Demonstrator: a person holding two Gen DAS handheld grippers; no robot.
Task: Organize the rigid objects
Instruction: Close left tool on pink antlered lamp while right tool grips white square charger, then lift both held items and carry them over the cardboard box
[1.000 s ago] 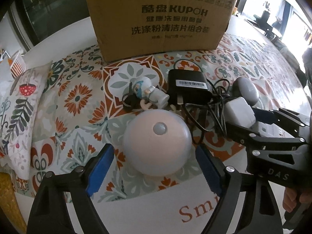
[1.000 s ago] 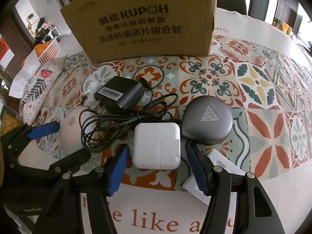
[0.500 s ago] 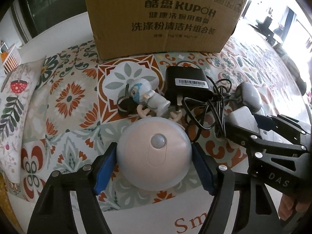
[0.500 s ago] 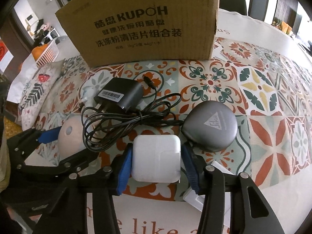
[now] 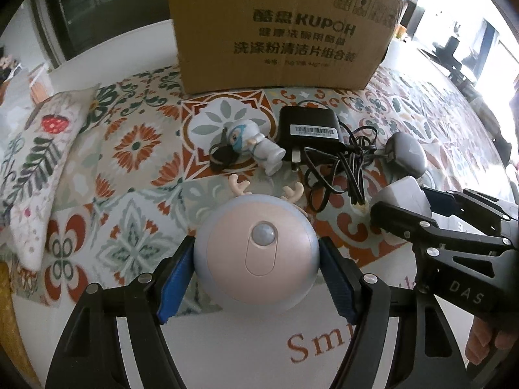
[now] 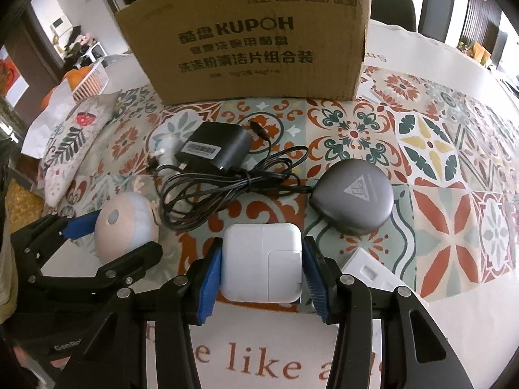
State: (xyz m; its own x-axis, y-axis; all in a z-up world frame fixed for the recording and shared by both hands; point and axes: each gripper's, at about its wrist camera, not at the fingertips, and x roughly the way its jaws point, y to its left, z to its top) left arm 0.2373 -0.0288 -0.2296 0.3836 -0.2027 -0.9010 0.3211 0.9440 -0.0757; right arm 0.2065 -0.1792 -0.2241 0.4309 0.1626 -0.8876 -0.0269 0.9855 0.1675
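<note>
A round pink night light (image 5: 256,253) with small antlers sits between the blue pads of my left gripper (image 5: 256,270), which is shut on it. My right gripper (image 6: 262,272) is shut on a white square charger (image 6: 262,262); the same charger (image 5: 404,194) shows at the right of the left wrist view. Behind them lie a black power adapter (image 6: 220,146) with a tangled cable (image 6: 227,191), a grey rounded case (image 6: 353,196) and a small white figurine (image 5: 256,149). The night light (image 6: 125,227) and left gripper also show at the left of the right wrist view.
A large cardboard box (image 5: 279,29) stands at the back on the patterned tablecloth (image 6: 438,162). A leaf-print cushion (image 5: 32,168) lies at the left. A flat white packet (image 6: 369,272) rests under the right finger. A hand (image 5: 486,340) shows at lower right.
Both grippers moved forward and closed: the left pads came in against the night light, the right pads against the white charger. Both objects now sit closer between the fingers.
</note>
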